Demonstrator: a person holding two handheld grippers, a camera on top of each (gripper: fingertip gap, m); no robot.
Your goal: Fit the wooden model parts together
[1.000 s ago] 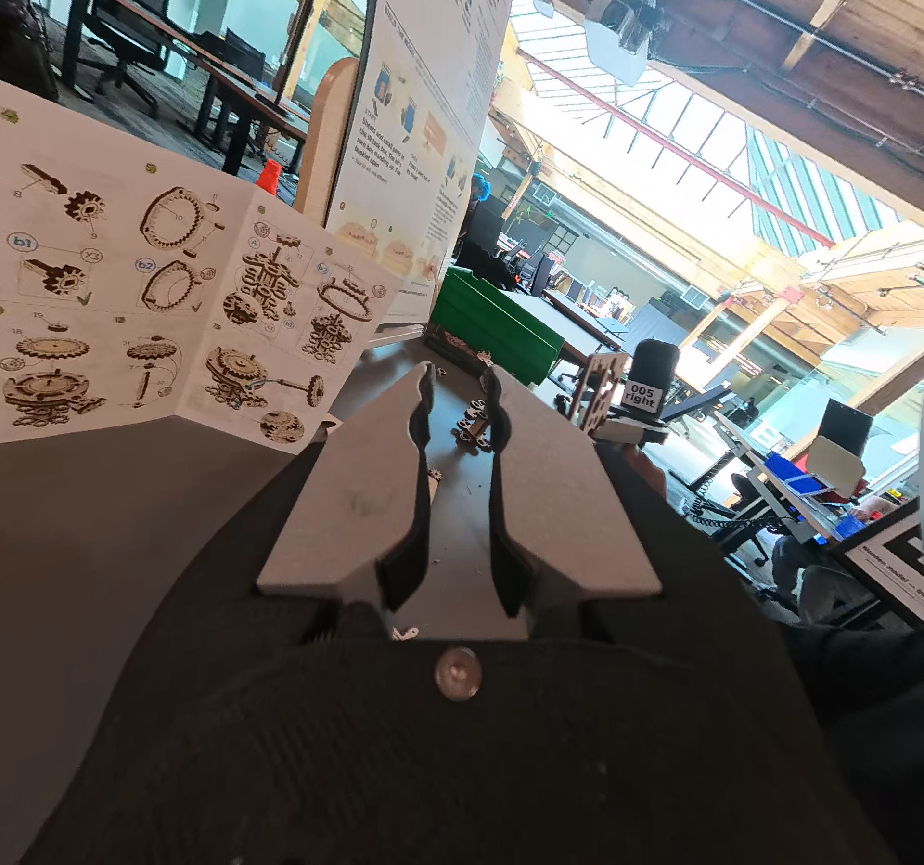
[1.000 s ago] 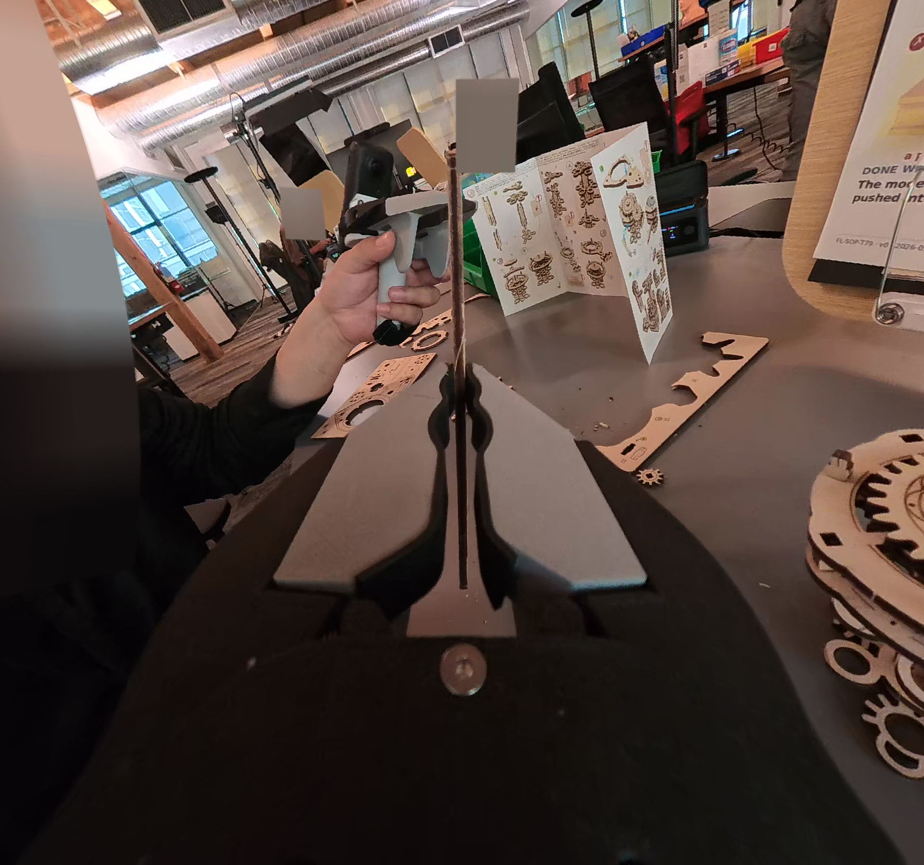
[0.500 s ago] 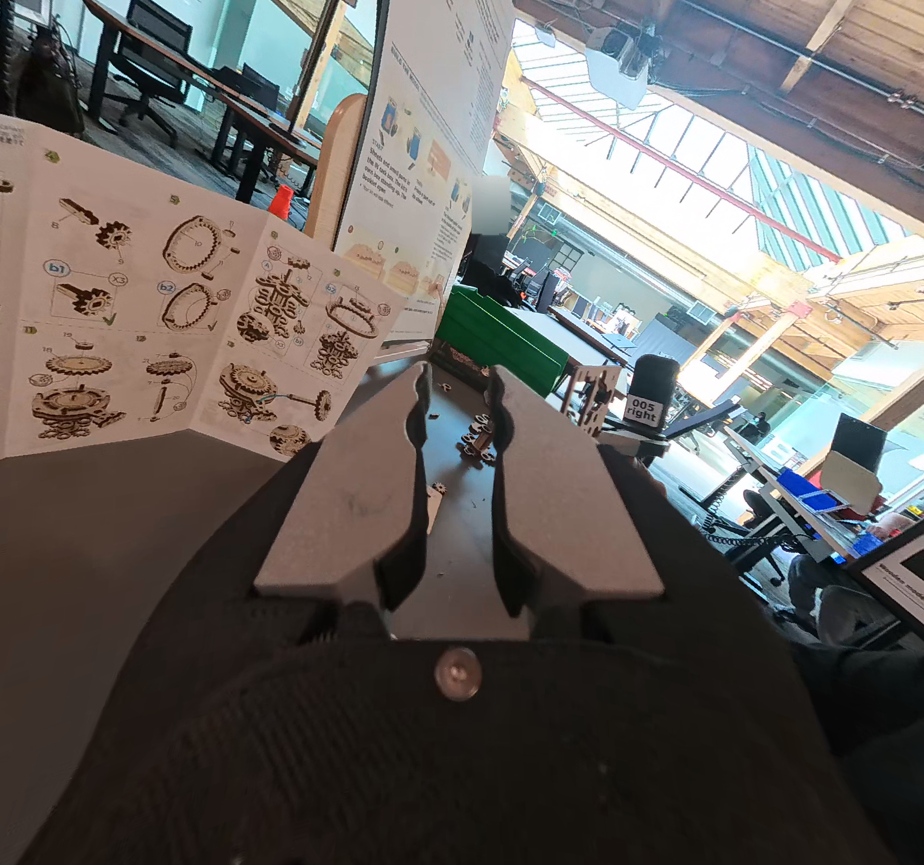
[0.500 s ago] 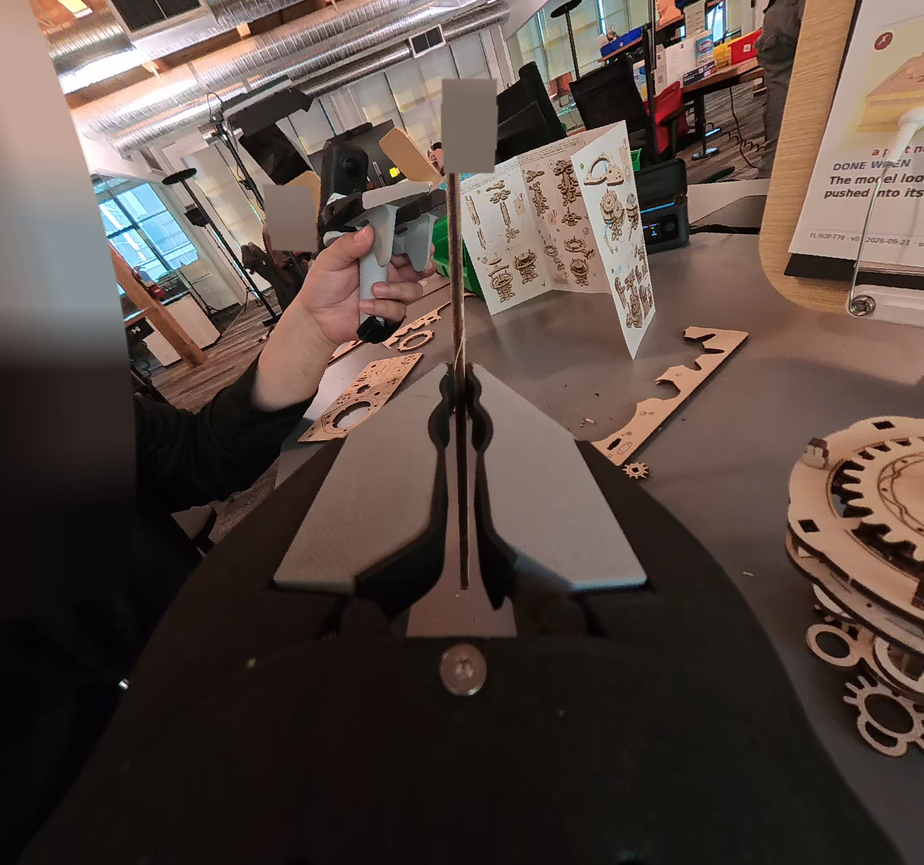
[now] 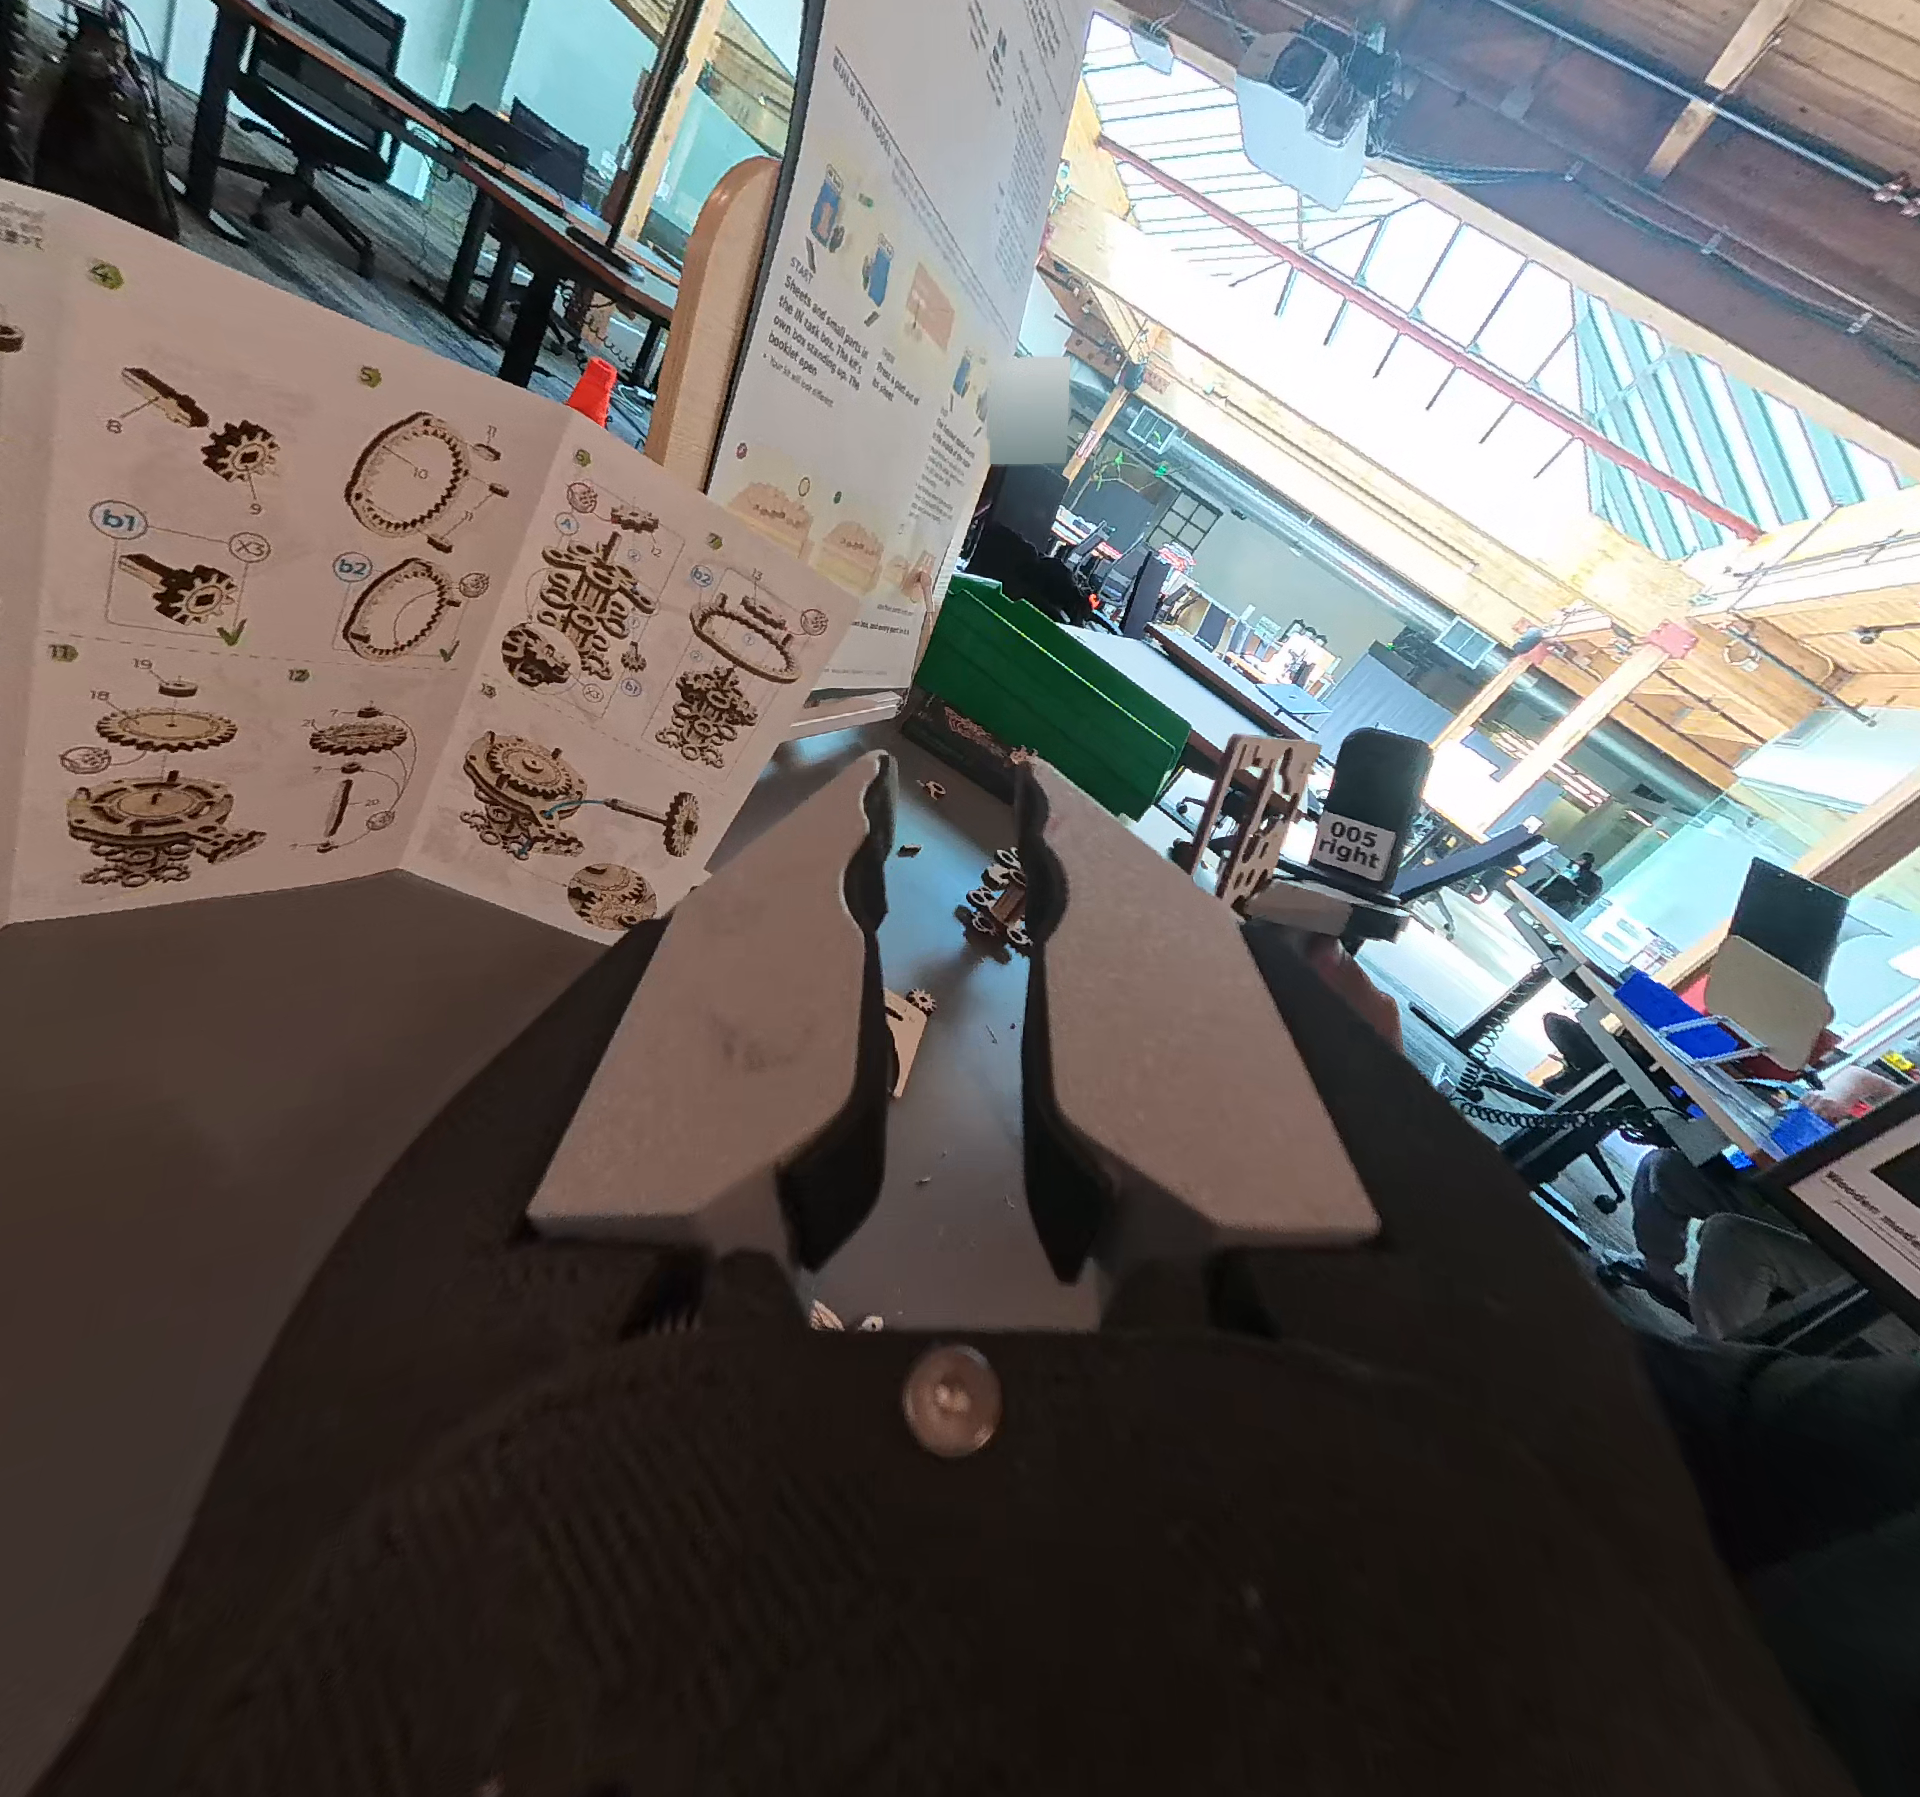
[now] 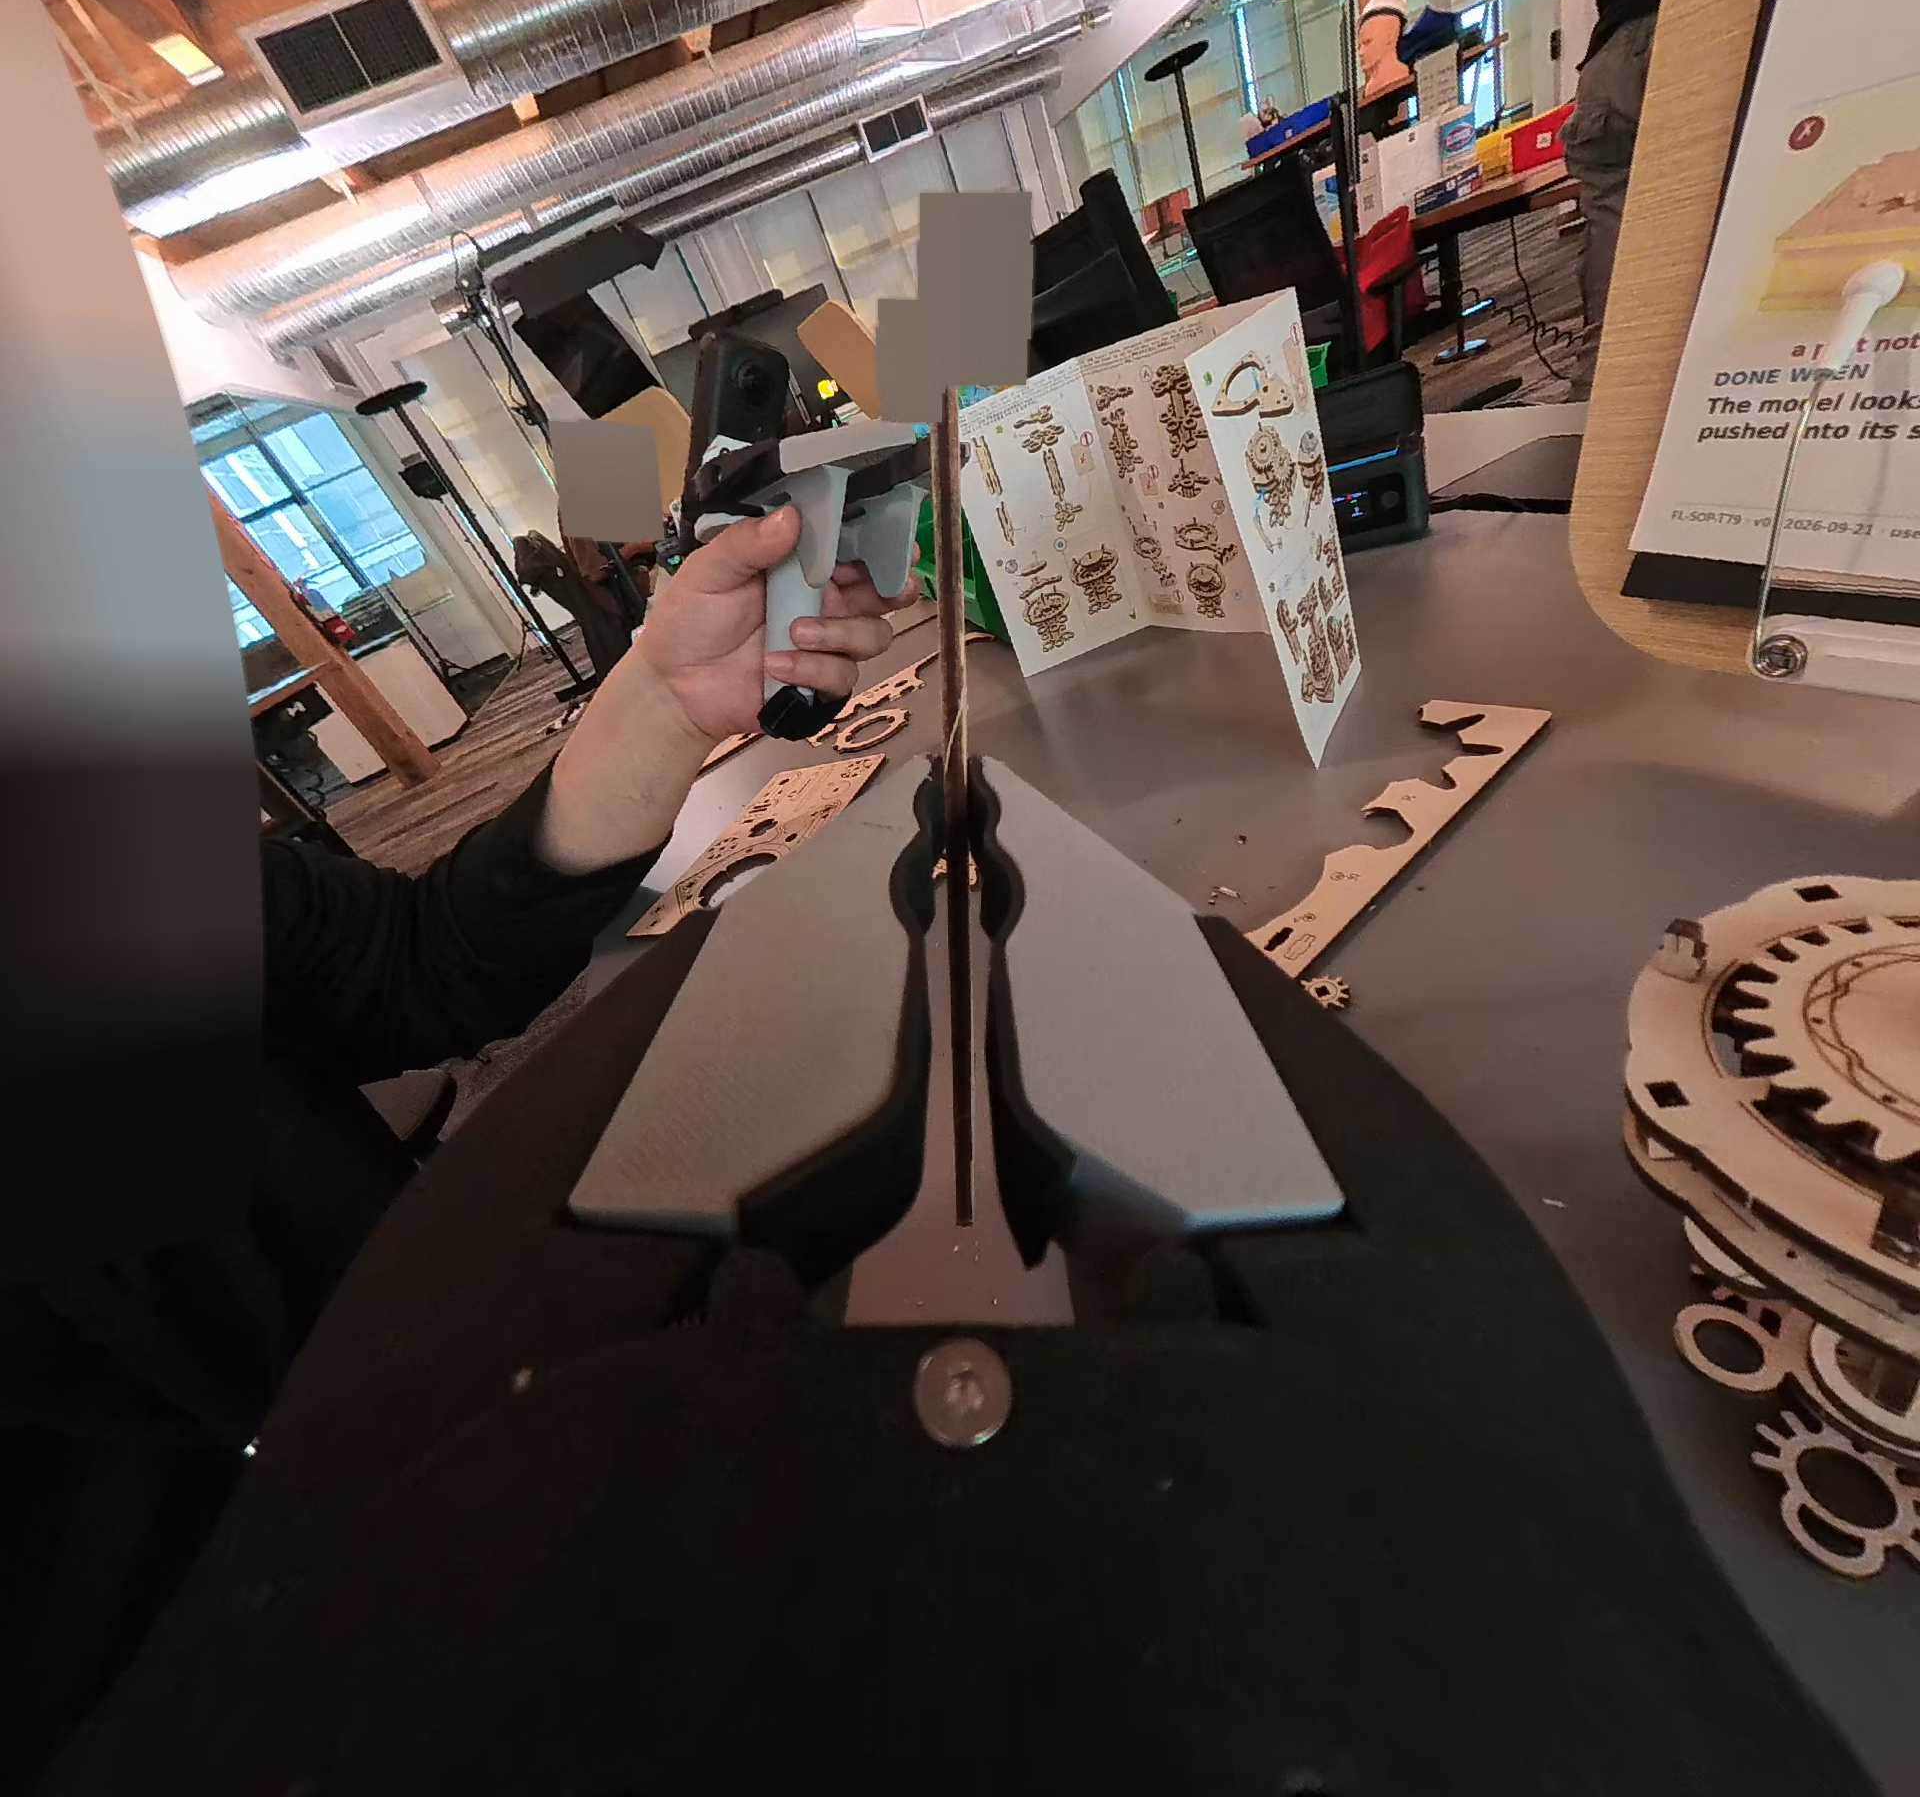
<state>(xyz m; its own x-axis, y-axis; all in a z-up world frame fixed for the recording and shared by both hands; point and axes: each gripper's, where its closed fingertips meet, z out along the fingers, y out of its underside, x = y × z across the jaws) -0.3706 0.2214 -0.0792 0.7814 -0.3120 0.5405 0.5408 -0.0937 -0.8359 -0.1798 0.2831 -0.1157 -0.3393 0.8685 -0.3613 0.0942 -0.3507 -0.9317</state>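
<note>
Grey tabletop (image 6: 1558, 812) in an open workshop carries our work. Our right gripper (image 6: 958, 781) is pinched on a thin wooden sheet (image 6: 951, 604) held upright, edge-on to its camera. Our left gripper (image 5: 951, 791) hangs above the table with its jaws spread and nothing between them. The gear model (image 6: 1787, 1124) sits at the right, a cut strip (image 6: 1392, 843) lies beside it, and the booklet (image 6: 1174, 500) stands unfolded behind.

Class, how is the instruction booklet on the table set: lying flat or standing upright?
Upright. The instruction booklet stands on its bottom edge on the table, its panels unfolded in a zigzag.
</note>
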